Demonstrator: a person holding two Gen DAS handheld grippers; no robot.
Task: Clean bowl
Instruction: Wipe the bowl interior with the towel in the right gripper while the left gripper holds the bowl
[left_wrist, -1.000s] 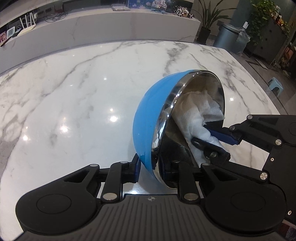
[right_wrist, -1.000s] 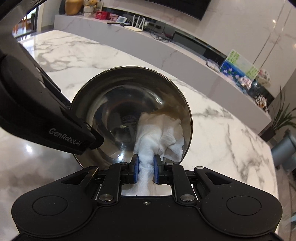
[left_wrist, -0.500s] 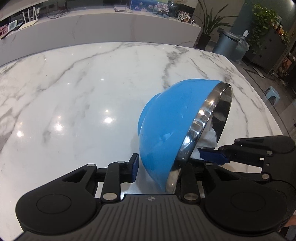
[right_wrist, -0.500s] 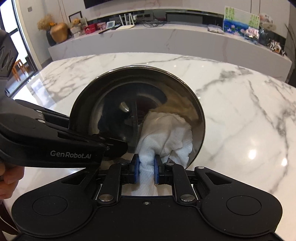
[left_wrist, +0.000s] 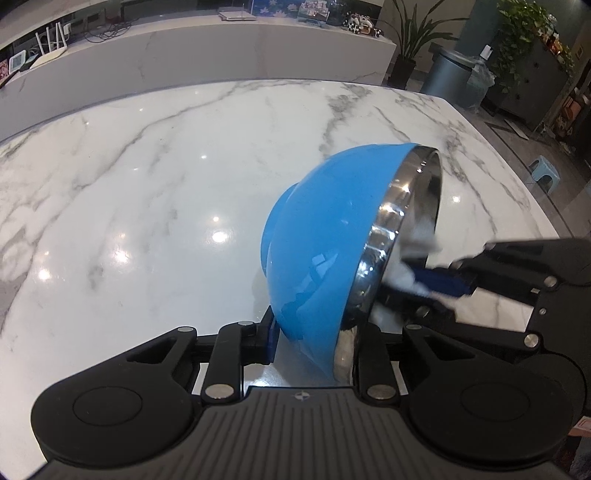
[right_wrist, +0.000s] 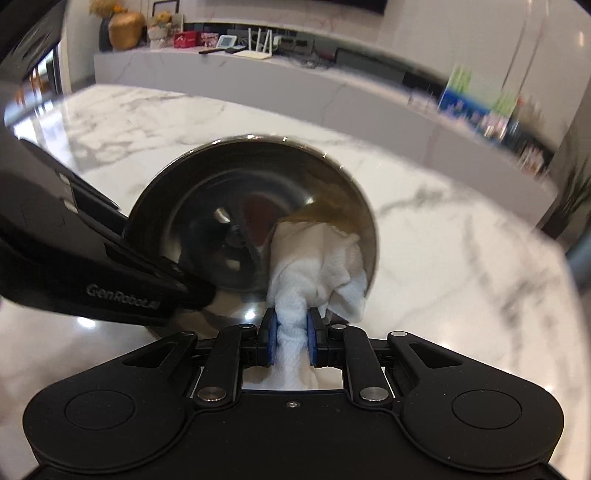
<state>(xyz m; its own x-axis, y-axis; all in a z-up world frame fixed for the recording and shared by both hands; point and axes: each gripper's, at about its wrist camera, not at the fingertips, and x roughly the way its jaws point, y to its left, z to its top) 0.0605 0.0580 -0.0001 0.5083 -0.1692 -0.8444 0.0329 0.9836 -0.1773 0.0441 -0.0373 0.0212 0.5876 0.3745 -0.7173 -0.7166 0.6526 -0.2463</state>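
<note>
Here the left hand-held gripper (left_wrist: 314, 343) pinches the bowl (left_wrist: 325, 251) rim, the right hand-held gripper (right_wrist: 290, 332) clenches a white cloth (right_wrist: 317, 258).

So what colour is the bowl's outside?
Bright blue on the bowl, clearest in the left wrist view.

Seen from the left wrist, the bowl (left_wrist: 332, 254) has swung round: 1 second ago its steel inside faced the camera with the white cloth (left_wrist: 421, 236) plainly spread in it; now mostly the blue outside shows, and only a sliver of cloth past the rim. In the right wrist view the cloth has slid toward the bowl's right rim, a corner hanging over the edge.
</note>
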